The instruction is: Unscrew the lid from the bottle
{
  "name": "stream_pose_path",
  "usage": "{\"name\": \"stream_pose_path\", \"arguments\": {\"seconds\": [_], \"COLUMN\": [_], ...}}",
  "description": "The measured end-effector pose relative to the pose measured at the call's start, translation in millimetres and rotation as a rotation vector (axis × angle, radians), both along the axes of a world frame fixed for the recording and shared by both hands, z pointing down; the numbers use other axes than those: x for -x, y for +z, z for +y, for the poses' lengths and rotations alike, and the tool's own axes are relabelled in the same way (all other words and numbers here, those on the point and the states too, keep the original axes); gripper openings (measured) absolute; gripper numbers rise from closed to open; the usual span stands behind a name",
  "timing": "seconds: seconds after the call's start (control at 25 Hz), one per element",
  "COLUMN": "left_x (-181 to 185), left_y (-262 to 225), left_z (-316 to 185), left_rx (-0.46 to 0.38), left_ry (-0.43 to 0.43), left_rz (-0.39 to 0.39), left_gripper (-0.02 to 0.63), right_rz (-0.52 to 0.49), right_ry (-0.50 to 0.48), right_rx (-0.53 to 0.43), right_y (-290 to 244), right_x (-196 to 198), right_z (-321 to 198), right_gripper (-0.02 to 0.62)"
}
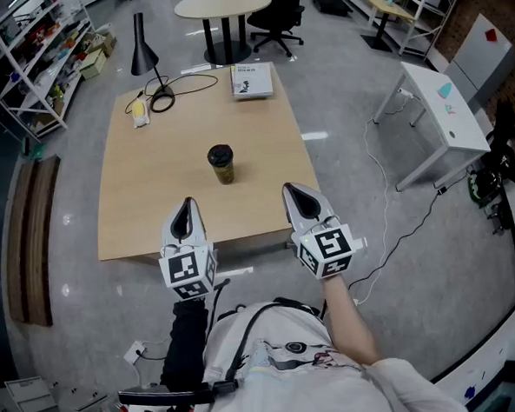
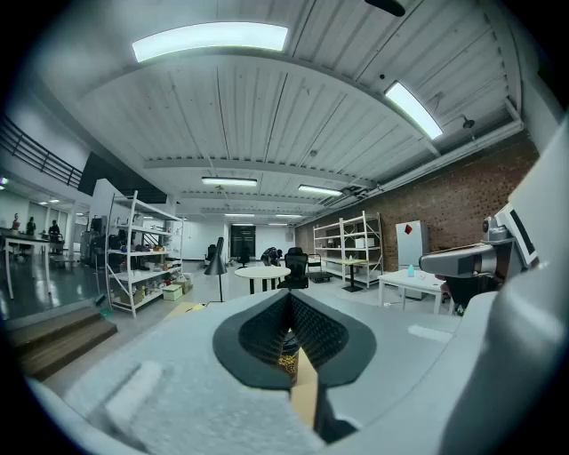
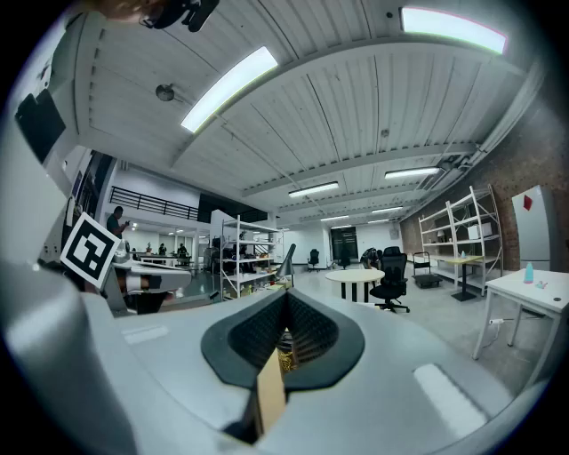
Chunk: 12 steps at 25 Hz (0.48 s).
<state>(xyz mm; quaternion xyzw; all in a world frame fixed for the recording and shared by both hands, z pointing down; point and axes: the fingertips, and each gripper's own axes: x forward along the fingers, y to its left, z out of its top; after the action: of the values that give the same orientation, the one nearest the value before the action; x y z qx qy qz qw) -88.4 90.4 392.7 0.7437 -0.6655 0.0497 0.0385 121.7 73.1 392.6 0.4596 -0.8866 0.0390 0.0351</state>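
Wooden table (image 1: 145, 198) with bottle (image 1: 222, 165) mid-top, well apart from all edges; left gripper (image 1: 186, 207) and right gripper (image 1: 293, 194) clenched, empty, by near edge

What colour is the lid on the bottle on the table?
Black lid, on a yellowish bottle; the head view shows it best.

floor (image 1: 351, 102): grey, perhaps concrete | wall (image 2: 444, 209): brick | ceiling lights (image 2: 211, 40): strips
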Motion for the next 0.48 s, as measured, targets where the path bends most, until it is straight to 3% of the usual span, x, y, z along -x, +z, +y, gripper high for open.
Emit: {"name": "stream_pose_path", "arguments": {"seconds": [0.48], "left_x": [-13.3], "left_y": [13.6], "left_z": [4.7], "left_rx": [0.028], "left_ry": [-0.001], "left_rz": [-0.004], "left_gripper": [0.003], "right_rz": [0.002], "right_ry": [-0.026], "right_rx": [0.006], "right_y": [2.6], "right_x": [-11.2], "right_z": [3.2], "right_gripper": [-0.005]}}
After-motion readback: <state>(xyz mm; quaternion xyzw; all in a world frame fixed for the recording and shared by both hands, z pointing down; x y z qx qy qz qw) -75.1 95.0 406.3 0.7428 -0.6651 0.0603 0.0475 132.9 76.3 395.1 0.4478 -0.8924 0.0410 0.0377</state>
